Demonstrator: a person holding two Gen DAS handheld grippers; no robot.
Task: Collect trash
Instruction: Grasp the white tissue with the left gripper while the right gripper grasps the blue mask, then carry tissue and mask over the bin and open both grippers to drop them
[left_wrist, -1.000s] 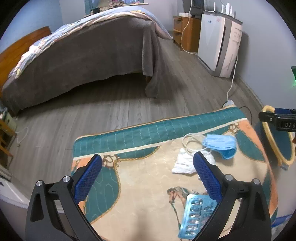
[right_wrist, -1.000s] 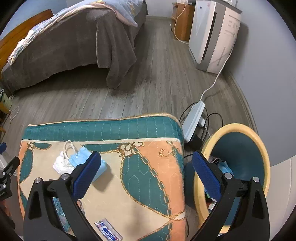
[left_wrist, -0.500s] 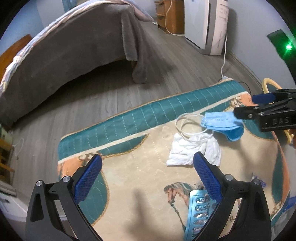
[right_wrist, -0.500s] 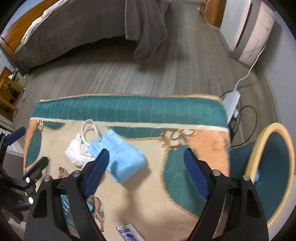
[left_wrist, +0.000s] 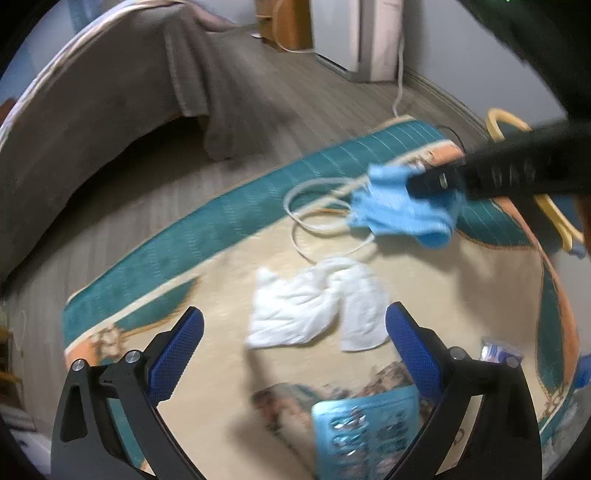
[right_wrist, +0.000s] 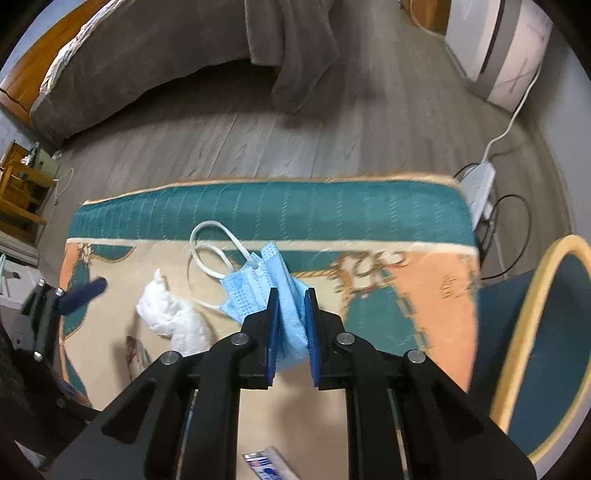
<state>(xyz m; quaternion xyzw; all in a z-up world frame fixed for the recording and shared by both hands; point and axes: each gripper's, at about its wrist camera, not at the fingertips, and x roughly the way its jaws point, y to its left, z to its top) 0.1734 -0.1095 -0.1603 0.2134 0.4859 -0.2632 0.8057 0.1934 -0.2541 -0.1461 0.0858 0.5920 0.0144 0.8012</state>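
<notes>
A light blue face mask (right_wrist: 258, 291) with white ear loops lies on the patterned cloth (right_wrist: 424, 291) of the table. My right gripper (right_wrist: 291, 306) is shut on the mask's right half, blue pads pressing its folds; the left wrist view shows the same mask (left_wrist: 399, 214) under that gripper's dark body. A crumpled white tissue (left_wrist: 314, 306) lies just in front of my left gripper (left_wrist: 293, 332), which is open above the cloth with nothing between its fingers. A blue blister pack (left_wrist: 365, 435) sits below the left gripper. The tissue (right_wrist: 173, 317) lies left of the mask.
A teal bin with a yellow rim (right_wrist: 532, 339) stands off the table's right edge. A small wrapper (right_wrist: 266, 465) lies near the front edge. Beyond are a wood floor, a bed (right_wrist: 147, 55), a white appliance (right_wrist: 498, 51) and a power strip with cables (right_wrist: 480, 184).
My right gripper came down over the mask and closed on it. My left gripper dropped lower and moved closer to the tissue, staying open.
</notes>
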